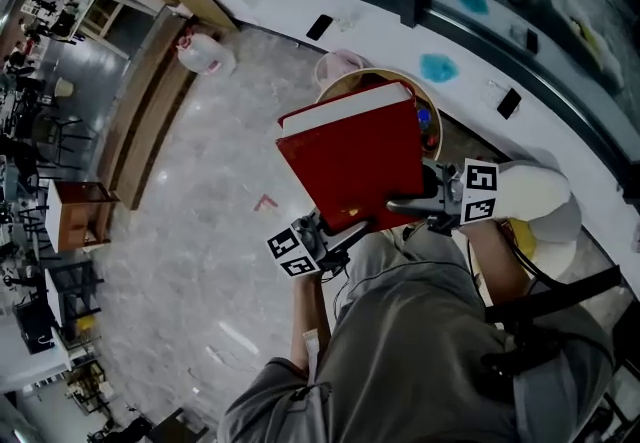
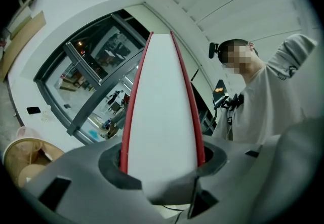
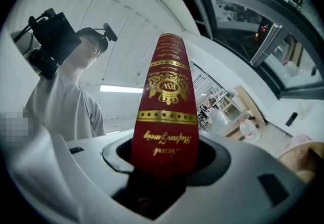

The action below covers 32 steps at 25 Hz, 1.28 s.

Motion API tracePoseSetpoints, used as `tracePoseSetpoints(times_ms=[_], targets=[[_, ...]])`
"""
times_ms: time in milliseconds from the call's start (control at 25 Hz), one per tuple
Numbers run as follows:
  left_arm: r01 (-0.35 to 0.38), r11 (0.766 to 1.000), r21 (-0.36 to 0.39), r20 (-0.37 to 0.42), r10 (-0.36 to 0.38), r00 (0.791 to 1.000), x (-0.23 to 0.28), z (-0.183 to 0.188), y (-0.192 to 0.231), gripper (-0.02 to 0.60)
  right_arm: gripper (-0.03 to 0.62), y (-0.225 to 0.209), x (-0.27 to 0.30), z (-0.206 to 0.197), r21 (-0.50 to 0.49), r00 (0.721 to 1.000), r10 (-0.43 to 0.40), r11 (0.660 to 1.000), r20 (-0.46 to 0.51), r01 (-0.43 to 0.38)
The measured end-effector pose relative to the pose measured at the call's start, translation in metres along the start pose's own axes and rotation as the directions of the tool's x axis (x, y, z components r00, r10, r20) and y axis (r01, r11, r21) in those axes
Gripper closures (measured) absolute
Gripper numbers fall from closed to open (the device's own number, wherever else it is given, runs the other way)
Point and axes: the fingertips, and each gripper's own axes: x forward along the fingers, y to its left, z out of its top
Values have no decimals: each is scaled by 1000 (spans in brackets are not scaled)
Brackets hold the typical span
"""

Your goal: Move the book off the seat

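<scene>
Red hardback book (image 1: 355, 156) found held in the air in front of the person, gripped along its lower edge by both tools, front cover facing up toward the head camera and tilted. Left gripper (image 1: 335, 239) is pinching the book at the open page side: its own view shows the white page block flanked by the two red cover edges seated between the jaws, which press on both covers. Right gripper (image 1: 415, 203) is pinching the book at the spine side: its own view shows the red spine with gold bands and gold lettering standing up from between the jaws, which are closed against it. In both gripper views the book rises toward the ceiling, with nothing else between the jaws. Round seat (image 1: 375, 79) with a tan woven rim stands on the floor (image 1: 200, 231) beyond the book; in the head view the book overlaps the near part of the seat and hides most of its inside. A small blue item shows inside the seat beside the book's right edge; its nature cannot be made out. A clear water jug (image 1: 205, 53) stands on the floor well apart, to the left of the seat.
</scene>
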Motion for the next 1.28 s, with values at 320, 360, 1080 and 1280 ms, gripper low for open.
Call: tracePoseSetpoints(times_ms=[320,360,1080,1280], targets=[[-21,989,-144,16,23,1000,-11,-26,58,331,352,-61,5,-34,123,997,-58,990,-54,64],[-23,984,-174,12,25,1000,-11,-35,68,331,352,-72,1,-43,148,995,-74,986,-60,82],[-108,786,-609,-81,74,994,-61,-256,263,331,349,-267,-57,-289,536,951,-255,786,-172,308],[-138,711,-689,-112,83,990,-76,-324,303,331,349,-305,-78,-362,617,938,-283,707,-200,345]])
